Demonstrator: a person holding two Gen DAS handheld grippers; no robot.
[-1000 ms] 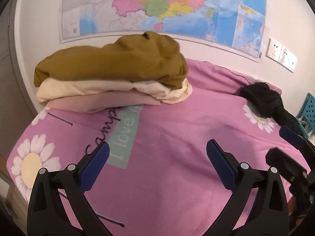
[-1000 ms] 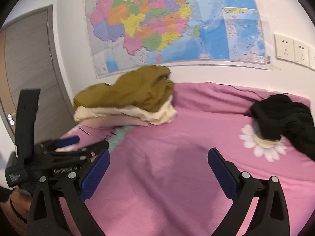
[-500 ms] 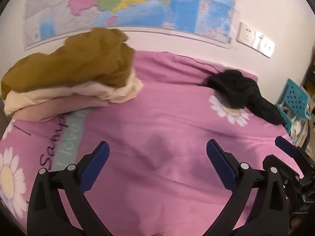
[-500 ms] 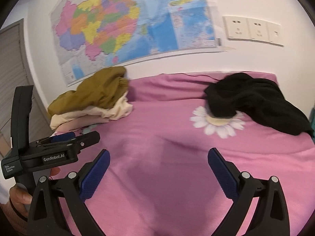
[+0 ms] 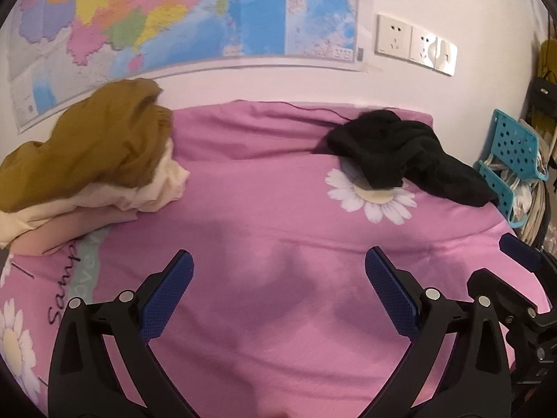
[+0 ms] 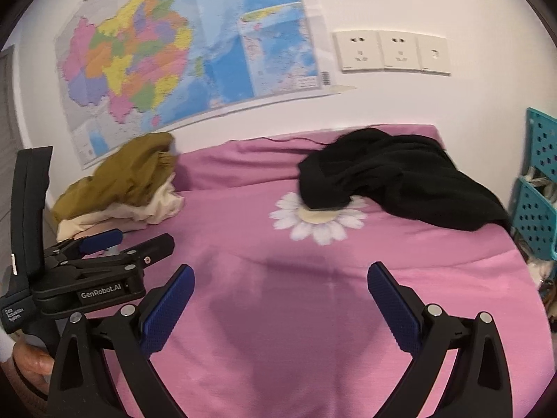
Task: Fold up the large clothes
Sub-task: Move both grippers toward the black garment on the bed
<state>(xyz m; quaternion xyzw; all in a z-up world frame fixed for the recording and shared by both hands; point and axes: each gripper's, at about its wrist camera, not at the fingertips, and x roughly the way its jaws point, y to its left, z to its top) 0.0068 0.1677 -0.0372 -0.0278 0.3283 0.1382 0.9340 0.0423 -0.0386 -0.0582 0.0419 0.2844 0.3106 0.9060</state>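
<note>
Black garment (image 6: 393, 177), a soft matte knit, lies crumpled in a loose heap at the far right of the bed (image 6: 278, 306), near the wall, its edge draped over the pale centre of a printed white daisy (image 6: 318, 221); a long flap trails toward the bed's right edge. Bedsheet is smooth pink cotton with shallow creases; a grey-green panel with script lettering (image 5: 83, 261) shows at the left. Folded stack (image 5: 87, 170) sits at the far left of the bed, well apart from the black heap: a mustard top layer (image 5: 90, 142), rumpled and bulging, over a cream layer (image 5: 156, 191) and a flat pinkish one beneath. Left gripper (image 5: 278, 285) hovers over bare sheet, its fingers (image 5: 167, 296) spread wide apart, holding nothing; the pads are blue with a fine dimpled texture on black plastic arms. Right gripper (image 6: 280, 291) likewise hangs above the sheet with fingers (image 6: 393, 306) wide apart and empty. On the wall hang a glossy coloured map (image 6: 188, 62) and square white sockets (image 6: 390, 50); a teal perforated plastic rack (image 6: 538, 188) stands beside the bed.
</note>
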